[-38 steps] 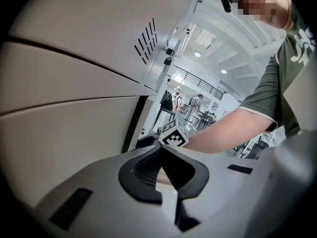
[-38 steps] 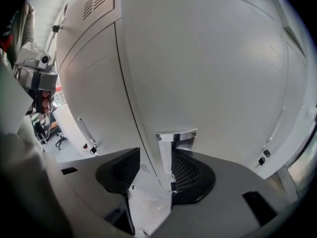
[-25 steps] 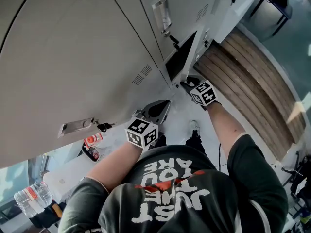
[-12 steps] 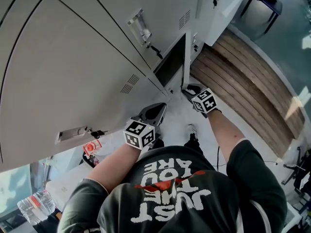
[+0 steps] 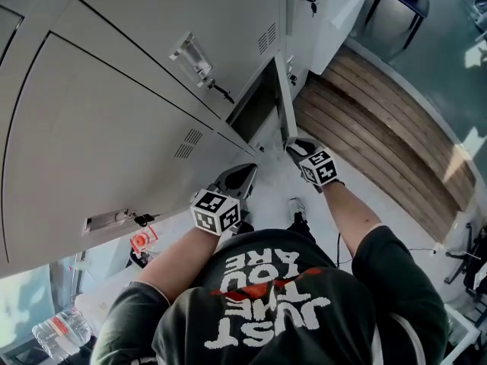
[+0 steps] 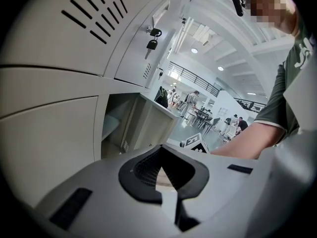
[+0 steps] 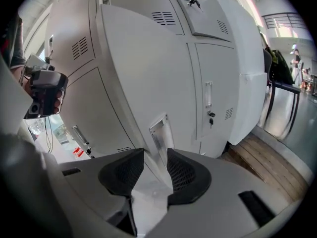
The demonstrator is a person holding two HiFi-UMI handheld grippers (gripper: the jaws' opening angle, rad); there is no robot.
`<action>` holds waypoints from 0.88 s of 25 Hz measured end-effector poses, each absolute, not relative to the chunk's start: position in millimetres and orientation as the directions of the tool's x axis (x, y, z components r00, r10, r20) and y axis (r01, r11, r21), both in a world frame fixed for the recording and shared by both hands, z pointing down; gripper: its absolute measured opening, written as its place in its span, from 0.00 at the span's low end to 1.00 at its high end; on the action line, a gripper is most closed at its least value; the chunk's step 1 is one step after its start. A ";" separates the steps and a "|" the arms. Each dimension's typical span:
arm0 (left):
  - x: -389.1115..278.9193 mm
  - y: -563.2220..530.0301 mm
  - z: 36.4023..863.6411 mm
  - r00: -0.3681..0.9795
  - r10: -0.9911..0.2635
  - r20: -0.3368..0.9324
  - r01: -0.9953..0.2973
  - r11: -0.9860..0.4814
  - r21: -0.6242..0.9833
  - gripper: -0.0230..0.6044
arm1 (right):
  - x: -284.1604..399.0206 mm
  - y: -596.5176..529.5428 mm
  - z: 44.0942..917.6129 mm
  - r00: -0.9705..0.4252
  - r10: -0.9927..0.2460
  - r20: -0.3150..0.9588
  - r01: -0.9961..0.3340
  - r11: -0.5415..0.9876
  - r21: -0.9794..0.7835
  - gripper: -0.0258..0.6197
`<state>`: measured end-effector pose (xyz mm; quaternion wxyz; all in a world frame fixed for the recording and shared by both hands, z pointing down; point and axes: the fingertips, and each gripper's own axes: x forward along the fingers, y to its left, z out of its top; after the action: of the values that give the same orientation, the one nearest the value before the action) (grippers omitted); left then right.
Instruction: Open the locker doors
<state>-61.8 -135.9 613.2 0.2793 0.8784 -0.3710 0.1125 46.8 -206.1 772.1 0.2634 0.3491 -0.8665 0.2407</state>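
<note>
Your dark T-shirt (image 5: 274,295) bears the only legible print, upside down in the head view: white "JUST" and "YOU ARE", with a creased red line between beginning "THE". The red tag (image 5: 141,240) is too small to read.

Both forearms bare and stretched fwd. Left forearm (image 5: 171,261) is bent in at the elbow. Left tongs (image 5: 242,175) are pinched together w/ nothing in them, just hanging in the air, marker cube up toward the head cam. Right tongs (image 5: 294,144) reach further out, tilted down, jaws clamped on the edge of the locker door (image 7: 148,73). Right forearm (image 5: 354,215) is the straighter one imo.
</note>
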 end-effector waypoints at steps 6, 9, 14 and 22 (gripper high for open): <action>-49.9 -141.6 612.3 0.708 -0.579 0.405 -0.706 -0.578 0.409 0.04 | 72.1 -207.6 771.1 -0.569 -0.526 0.633 -0.778 0.594 -0.206 0.29; -45.9 -143.9 611.3 0.710 -0.576 0.405 -0.704 -0.580 0.410 0.04 | 84.9 -208.3 771.0 -0.547 -0.547 0.634 -0.801 0.561 -0.207 0.29; -41.8 -146.7 610.9 0.709 -0.573 0.410 -0.705 -0.581 0.407 0.04 | 102.6 -210.6 769.6 -0.521 -0.561 0.643 -0.813 0.556 -0.173 0.29; -40.6 -153.6 611.4 0.703 -0.579 0.413 -0.711 -0.573 0.407 0.04 | 138.5 -221.3 770.1 -0.470 -0.582 0.663 -0.834 0.540 -0.116 0.29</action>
<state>-40.6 -153.6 611.4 0.2806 0.8790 -0.3670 0.1177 138.5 -221.3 770.1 0.2877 0.4270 -0.8290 0.2182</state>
